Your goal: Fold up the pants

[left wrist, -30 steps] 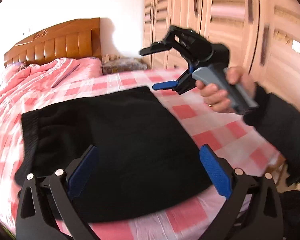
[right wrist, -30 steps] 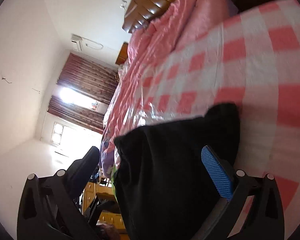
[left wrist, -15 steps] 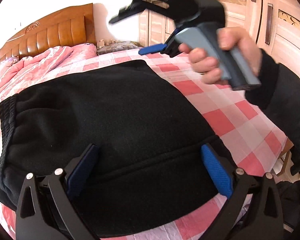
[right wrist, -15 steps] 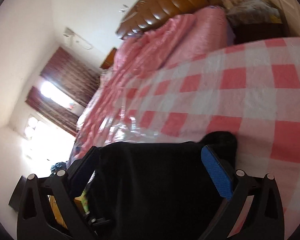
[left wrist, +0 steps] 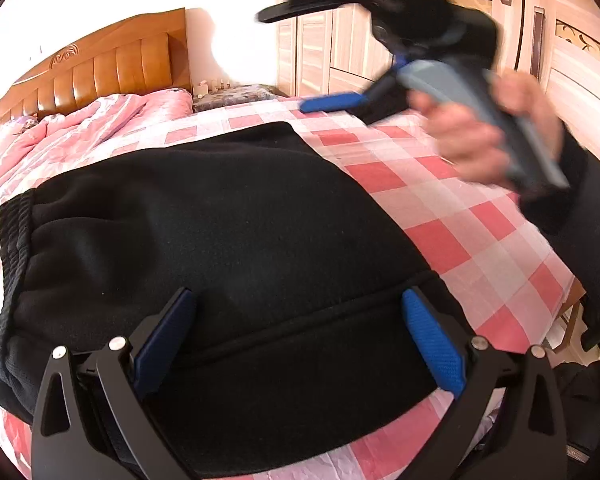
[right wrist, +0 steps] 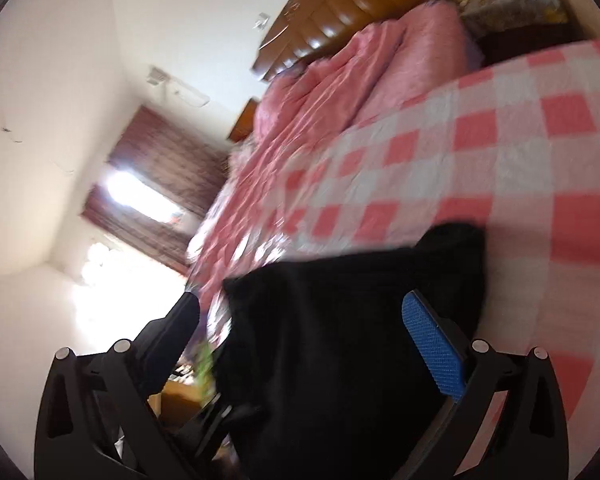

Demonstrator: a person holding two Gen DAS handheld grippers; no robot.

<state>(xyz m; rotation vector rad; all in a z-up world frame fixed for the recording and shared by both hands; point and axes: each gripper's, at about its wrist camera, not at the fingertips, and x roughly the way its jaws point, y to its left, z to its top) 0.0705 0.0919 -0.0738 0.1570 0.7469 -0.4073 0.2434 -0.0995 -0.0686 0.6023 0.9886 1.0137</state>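
Black pants [left wrist: 204,240] lie folded on red/white checked bedsheet [left wrist: 460,240], waistband at left side of left wrist view, hem seam near the camera. Left gripper [left wrist: 296,336]: fingers spread wide, over the near hem edge; nothing clamped. Right gripper [left wrist: 324,44]: held in a hand [left wrist: 472,148] up in the air, above sheet, right of pants; spread wide, empty, motion-blurred. Right wrist view: tilted, pants [right wrist: 352,320] between the fingers, blurred. Wooden headboard [left wrist: 100,68], wardrobe [left wrist: 540,40] behind.
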